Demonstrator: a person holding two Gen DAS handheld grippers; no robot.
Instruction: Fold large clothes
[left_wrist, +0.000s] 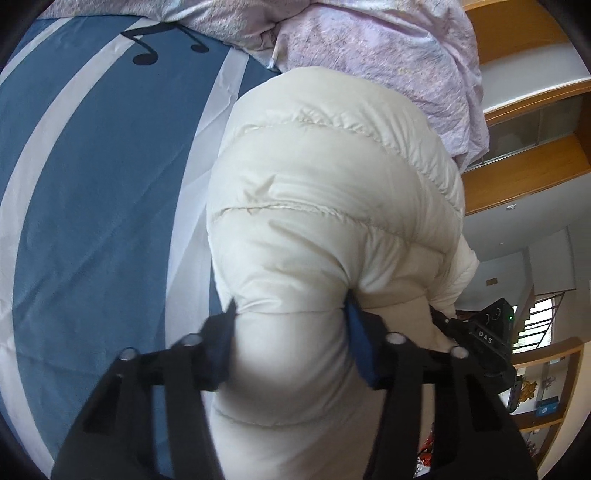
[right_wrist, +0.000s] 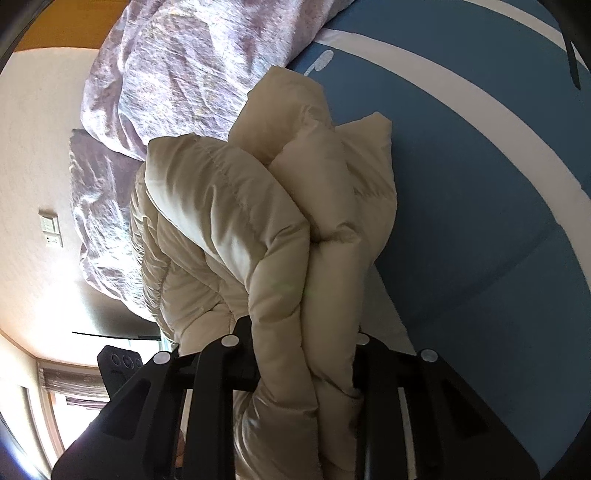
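The cream quilted puffer jacket (left_wrist: 325, 206) fills the centre of both views, above the blue white-striped bedsheet (left_wrist: 92, 221). The left gripper (left_wrist: 291, 332) pinches one padded fold and the right gripper (right_wrist: 306, 354) clamps bunched layers. Lower both evenly, keeping the edges aligned.

I see a blue bedsheet (left_wrist: 92, 177) with broad white stripes and black music notes, spread flat. A crumpled pale lilac quilt (left_wrist: 388, 48) lies bunched along its far edge. Wooden shelving (left_wrist: 524, 177) with orange-brown boards stands beyond the bed. In my right view a white wall switch plate (right_wrist: 51, 226) sits on a cream wall
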